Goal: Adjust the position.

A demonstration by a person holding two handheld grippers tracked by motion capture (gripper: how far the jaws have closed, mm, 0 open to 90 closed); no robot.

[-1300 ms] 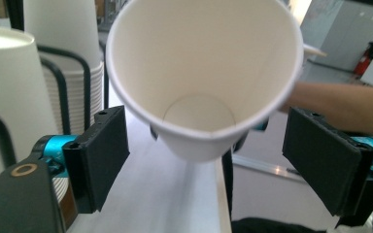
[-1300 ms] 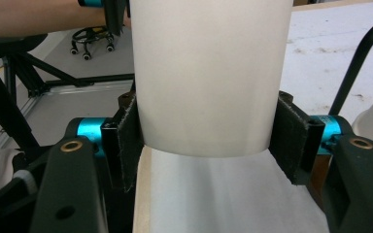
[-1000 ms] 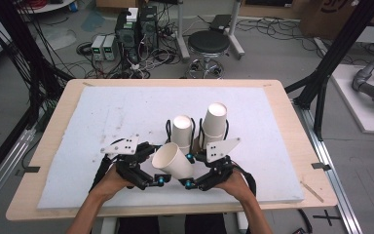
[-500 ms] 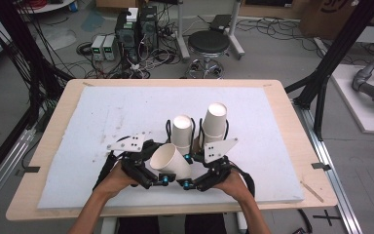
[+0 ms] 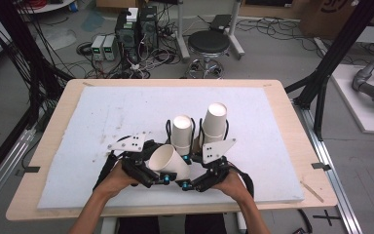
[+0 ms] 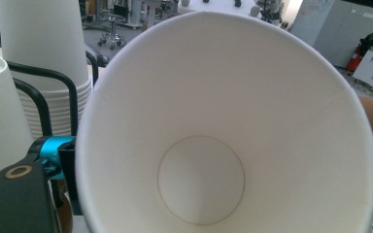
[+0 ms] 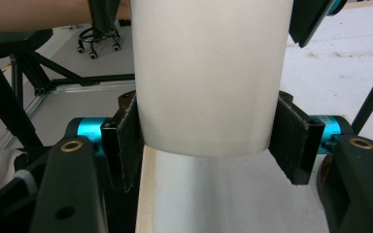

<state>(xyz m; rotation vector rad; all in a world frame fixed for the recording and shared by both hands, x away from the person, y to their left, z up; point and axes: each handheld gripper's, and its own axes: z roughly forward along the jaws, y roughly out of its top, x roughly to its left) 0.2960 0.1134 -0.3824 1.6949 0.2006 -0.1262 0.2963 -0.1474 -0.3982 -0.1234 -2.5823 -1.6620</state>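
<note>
Empty paper cup (image 6: 223, 141) between right gripper's (image 7: 213, 141) jaws

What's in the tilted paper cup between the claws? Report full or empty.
Empty. The left gripper view looks straight into the paper cup and shows its bare white bottom disc and clean walls.

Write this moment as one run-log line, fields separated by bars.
right gripper: shut on cup base | left gripper: at cup rim, jaws just closing | stacks: upright behind
</note>
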